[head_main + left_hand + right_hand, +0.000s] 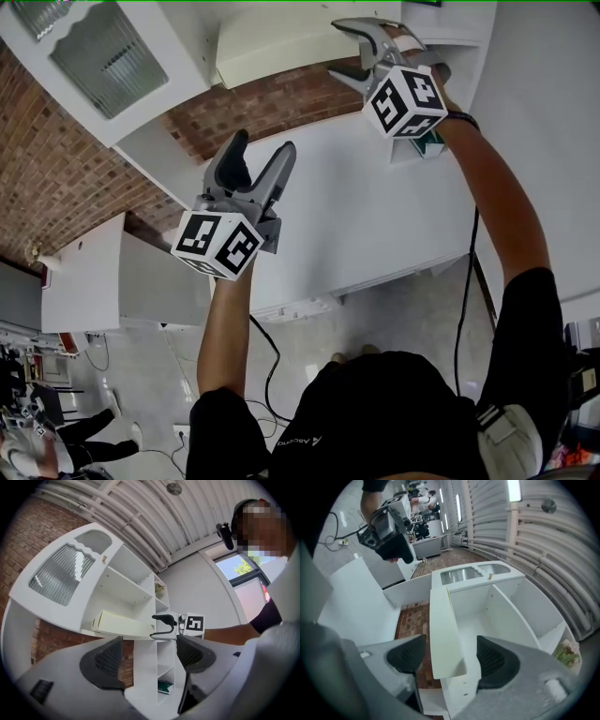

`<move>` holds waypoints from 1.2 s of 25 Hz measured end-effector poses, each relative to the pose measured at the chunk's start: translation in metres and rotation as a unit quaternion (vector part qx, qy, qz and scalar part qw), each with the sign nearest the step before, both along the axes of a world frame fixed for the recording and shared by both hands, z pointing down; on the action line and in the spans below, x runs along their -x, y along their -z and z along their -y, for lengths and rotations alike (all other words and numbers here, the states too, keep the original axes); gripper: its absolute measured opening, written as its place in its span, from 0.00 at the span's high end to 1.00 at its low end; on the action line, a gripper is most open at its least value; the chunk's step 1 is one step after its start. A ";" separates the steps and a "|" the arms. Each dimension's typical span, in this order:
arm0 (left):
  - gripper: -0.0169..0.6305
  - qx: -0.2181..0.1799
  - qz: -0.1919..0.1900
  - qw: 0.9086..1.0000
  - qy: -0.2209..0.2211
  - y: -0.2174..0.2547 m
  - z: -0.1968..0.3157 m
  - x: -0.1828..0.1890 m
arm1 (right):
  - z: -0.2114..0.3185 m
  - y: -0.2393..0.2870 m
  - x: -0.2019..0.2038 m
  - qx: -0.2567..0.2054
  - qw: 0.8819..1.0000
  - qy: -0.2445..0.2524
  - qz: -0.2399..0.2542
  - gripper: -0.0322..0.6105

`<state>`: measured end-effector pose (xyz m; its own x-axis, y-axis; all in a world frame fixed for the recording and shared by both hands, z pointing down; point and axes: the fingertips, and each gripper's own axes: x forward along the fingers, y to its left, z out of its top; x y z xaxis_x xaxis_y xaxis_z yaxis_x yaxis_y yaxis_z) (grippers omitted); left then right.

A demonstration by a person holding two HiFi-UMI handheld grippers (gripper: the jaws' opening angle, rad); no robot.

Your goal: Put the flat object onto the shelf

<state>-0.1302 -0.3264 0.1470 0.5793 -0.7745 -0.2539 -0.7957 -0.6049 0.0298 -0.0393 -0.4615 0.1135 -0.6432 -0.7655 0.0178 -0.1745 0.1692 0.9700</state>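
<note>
Flat object: the cream flat object (281, 47) lies in the open white cabinet, along the front edge of its shelf (485, 620).

Right gripper: the right gripper (336, 47) is level with the object's right end. Its jaws are apart, one on each side of that end, and the right gripper view shows a gap at both pads.

Why so: with its weight on the board and neither pad pressing, the object looks set down. The tongs probably straddle it only to let go or to nudge it further in.

Left gripper: the left gripper (264, 142) hangs lower and to the left, well apart from the shelf, with its jaws apart and nothing between them. One gripper seems enough for this piece, so this one is likely just kept clear.

Long axis: it runs left to right along the shelf front. One end points right, into the right gripper's jaws, and the other points left, towards the glass door (61, 576).

Lie: in the left gripper view it seems to rest on a broad face.
</note>
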 end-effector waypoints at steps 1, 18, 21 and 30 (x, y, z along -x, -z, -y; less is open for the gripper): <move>0.44 -0.009 0.007 1.000 0.001 0.004 -0.004 -0.002 | -0.010 0.003 -0.001 0.006 1.000 0.011 0.018 0.44; 0.76 -0.088 0.022 0.996 -0.011 0.035 -0.082 -0.039 | -0.189 0.010 -0.018 0.218 0.879 0.222 0.360 0.73; 0.84 -0.094 0.022 0.995 -0.014 0.032 -0.097 -0.044 | -0.207 -0.005 -0.016 0.236 0.869 0.226 0.371 0.83; 0.98 -0.085 0.032 0.996 -0.012 0.000 -0.129 -0.052 | -0.251 -0.035 -0.010 0.277 0.833 0.236 0.418 0.95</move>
